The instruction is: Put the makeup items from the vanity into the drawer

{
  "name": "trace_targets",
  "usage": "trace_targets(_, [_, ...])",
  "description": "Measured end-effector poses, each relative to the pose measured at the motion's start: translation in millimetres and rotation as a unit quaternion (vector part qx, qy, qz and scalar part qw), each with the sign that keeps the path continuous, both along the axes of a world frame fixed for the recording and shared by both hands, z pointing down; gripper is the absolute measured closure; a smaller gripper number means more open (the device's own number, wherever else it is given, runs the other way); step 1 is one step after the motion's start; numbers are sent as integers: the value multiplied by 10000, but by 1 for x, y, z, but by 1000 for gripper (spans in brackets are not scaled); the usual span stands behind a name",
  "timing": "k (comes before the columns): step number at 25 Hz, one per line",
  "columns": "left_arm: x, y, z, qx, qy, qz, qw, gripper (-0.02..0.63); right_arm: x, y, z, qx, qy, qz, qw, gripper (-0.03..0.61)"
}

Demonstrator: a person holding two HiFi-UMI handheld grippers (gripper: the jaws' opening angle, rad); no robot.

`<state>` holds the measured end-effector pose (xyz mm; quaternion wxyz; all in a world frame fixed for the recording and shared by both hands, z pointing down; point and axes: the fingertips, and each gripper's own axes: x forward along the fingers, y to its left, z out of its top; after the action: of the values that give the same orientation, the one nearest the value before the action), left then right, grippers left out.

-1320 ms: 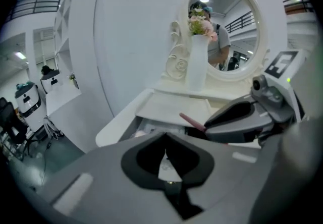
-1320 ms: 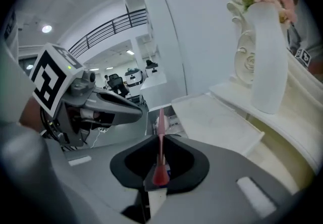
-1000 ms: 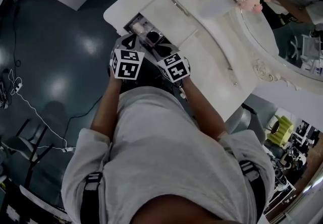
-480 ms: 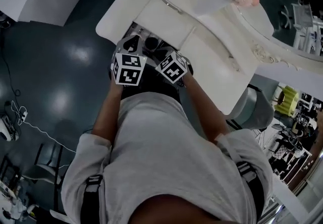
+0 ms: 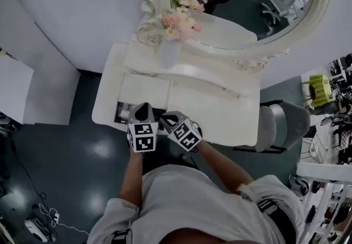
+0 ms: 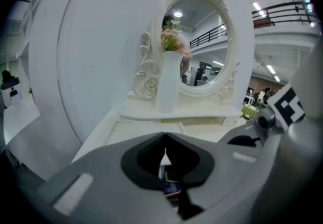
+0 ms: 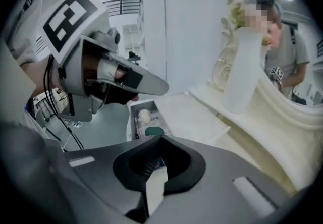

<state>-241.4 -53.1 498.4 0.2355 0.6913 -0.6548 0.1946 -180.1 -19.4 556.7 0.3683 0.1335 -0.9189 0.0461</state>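
The left tongs (image 6: 164, 136) are pressed together and nothing is pinched. Only small dark bits are seen below through the gap. The right tongs (image 7: 162, 138) have just been closing and are now pressed together too, with nothing held between them. Both are held just above the open drawer (image 5: 122, 112) at the left front of the tabletop (image 5: 220, 111). Inside the drawer a pale round thing (image 7: 145, 115) and a dark green round thing (image 7: 154, 130) can be seen, so makeup items are already in there. No makeup is seen left on the tabletop, though small things could be missed from up here.

The drawer is still pulled out, and trouble could come from that. If it is pushed in with closed tongs, the smooth front could be slipped off and the drawer left crooked. If it is shoved too hard, the round things could be rolled about or jammed. If the tongs are swung toward the back, the tall vase (image 5: 168, 53) of flowers could be knocked over — it looks thin and tippy.
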Motion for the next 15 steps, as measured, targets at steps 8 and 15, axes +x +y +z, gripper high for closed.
trace_targets(8, [142, -11, -41, 522, 120, 759, 9957, 611, 146, -25, -77, 569, -967, 2038, 9726, 580])
trace_targets(15, [257, 9, -81, 1337, 396, 1271, 9820, 611, 250, -25, -127, 972, -1716, 3163, 9279, 580])
